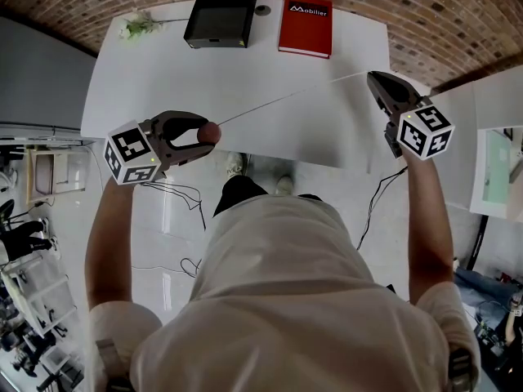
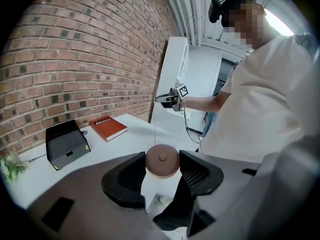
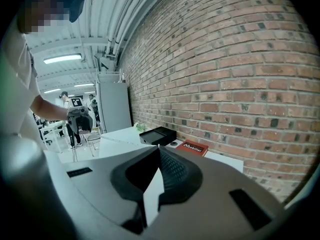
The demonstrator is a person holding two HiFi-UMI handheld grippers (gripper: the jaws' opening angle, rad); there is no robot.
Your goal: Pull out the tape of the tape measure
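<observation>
Pulling well: w/ L tongs (image 1: 204, 134) gripping case (image 2: 162, 160) & R tongs (image 1: 376, 80) shut on tape (image 1: 278, 101), draw apart straight, taut, no twist.

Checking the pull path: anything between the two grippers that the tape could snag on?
Nothing visible. The tape runs free from the tape measure in the left gripper to the right gripper, above the table; black box and red book sit at its far edge.

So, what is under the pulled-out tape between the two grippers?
Only the white table lies under the tape; the red book and black box stand farther back. The tape's tip is partly covered between the right gripper's shut jaws.
</observation>
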